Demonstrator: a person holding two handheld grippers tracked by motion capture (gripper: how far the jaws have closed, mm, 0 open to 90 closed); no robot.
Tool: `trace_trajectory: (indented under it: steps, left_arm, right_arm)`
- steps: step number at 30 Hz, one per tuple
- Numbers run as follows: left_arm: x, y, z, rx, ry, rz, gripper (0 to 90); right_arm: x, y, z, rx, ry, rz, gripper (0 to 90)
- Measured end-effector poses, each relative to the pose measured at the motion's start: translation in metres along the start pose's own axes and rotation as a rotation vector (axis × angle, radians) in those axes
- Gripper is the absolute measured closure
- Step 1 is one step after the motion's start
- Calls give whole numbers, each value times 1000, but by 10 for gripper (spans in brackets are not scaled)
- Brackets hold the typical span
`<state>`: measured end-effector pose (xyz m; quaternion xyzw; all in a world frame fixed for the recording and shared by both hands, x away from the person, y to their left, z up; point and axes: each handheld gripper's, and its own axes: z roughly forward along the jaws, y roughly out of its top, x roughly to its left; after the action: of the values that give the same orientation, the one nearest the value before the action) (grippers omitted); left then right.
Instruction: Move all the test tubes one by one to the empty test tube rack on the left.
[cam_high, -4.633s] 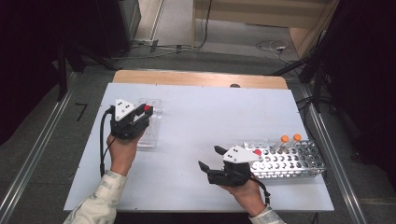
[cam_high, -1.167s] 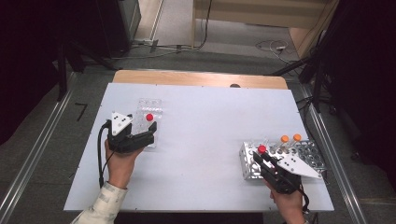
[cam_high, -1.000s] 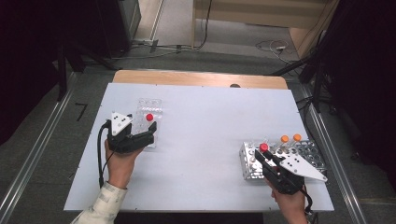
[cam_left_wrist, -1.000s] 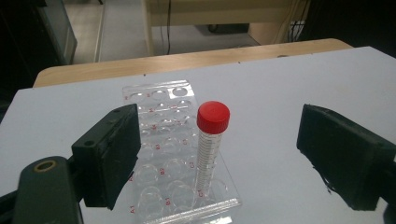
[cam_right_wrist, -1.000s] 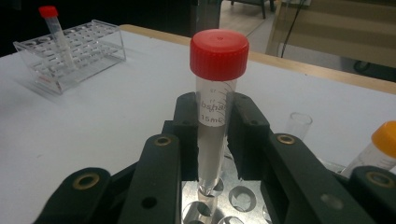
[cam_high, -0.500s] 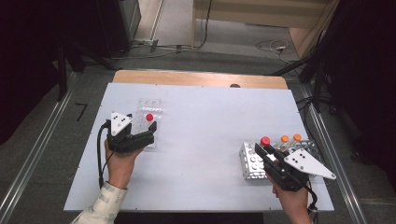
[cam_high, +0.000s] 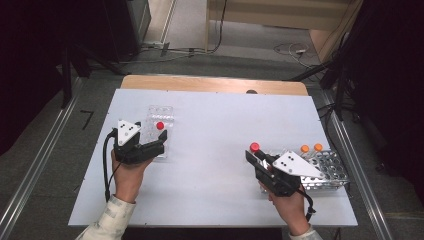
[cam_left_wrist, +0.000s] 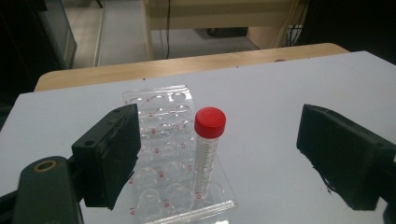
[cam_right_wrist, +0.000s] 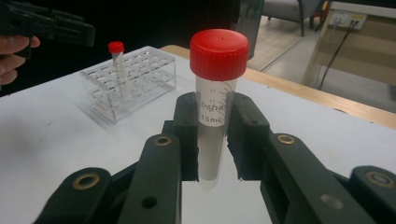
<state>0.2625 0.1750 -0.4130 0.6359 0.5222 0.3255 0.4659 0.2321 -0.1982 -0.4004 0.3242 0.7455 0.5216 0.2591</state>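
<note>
Transfer of capped tubes from the metal rack (cam_high: 327, 172) at the table's right to the clear plastic rack (cam_high: 158, 131) at its left, carry step judged under way. The right gripper (cam_right_wrist: 212, 135) has its jaws closed on a red-capped 15 mL tube (cam_right_wrist: 215, 88), held upright by the clear body below the cap; in the high view the tube's cap (cam_high: 255, 147) stands just left of the metal rack, above the white table (cam_high: 210, 130). Two orange-capped tubes (cam_high: 311, 148) sit in the metal rack. The left gripper (cam_high: 152, 145) rests beside the clear rack, jaws wide open and gripping nothing; one red-capped tube (cam_left_wrist: 208, 140) stands upright in that rack, between the open jaws. The next move calls for carrying the held tube leftward across the table and lowering it, kept upright, into a free well. Against the picture half a second earlier, the right gripper and its tube have shifted left, away from the metal rack; the left gripper is unchanged.
</note>
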Motion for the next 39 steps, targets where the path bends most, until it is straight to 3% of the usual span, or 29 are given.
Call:
trace_trajectory:
  steps: [8,16,29,39]
  left_arm:
    - [-2,0,0,6,-5,6,141]
    - [-5,1,-2,0,-16,8,141]
    - [-13,4,-7,-16,-44,22,144]
    - [-28,8,-13,-27,-103,53,169]
  right_arm:
    - [19,2,31,35,65,-21,714]
    - [31,1,55,64,100,-22,714]
    - [47,-2,82,97,124,-29,714]
    - [51,-1,94,111,130,-22,714]
